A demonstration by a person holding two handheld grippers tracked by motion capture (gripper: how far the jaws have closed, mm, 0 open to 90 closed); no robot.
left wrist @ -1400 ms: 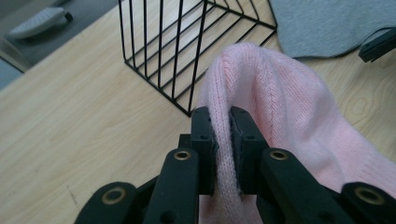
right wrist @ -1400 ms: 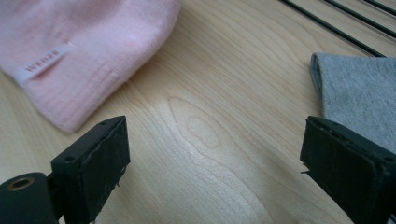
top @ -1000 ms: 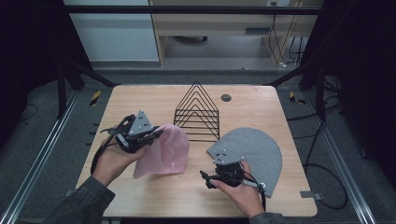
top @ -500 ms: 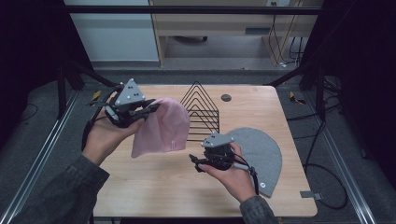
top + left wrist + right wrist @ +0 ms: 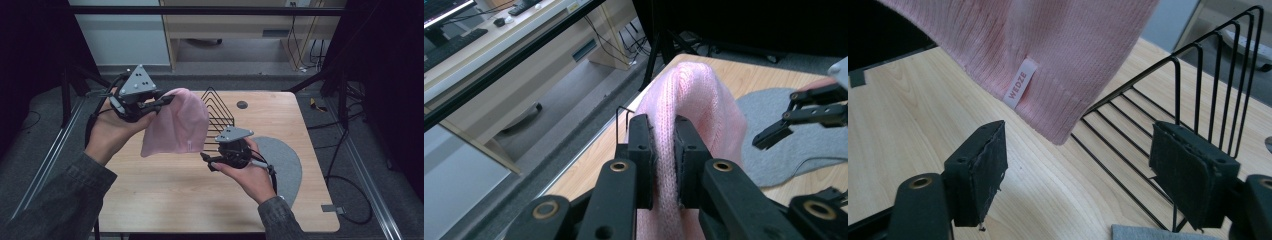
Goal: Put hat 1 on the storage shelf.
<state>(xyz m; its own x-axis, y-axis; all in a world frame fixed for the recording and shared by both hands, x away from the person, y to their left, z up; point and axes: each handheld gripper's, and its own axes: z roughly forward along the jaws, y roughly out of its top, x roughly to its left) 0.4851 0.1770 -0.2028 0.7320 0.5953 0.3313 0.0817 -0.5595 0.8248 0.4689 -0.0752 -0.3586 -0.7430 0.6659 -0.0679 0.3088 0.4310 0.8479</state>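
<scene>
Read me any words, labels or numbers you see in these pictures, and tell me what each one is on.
"WEDZE": on the small white tag sewn near the hem of the pink knit beanie, which hangs from the left claw.
The same tag in the high view: too small to read.
The monitor on the desk in the left gripper view: too blurred to read.

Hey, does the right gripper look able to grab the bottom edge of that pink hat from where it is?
Probably yes. The right gripper is open, and the pink hat hangs from the left gripper with its lower edge just ahead of the open jaws, nothing between. The wire rack sits off to the side.
</scene>
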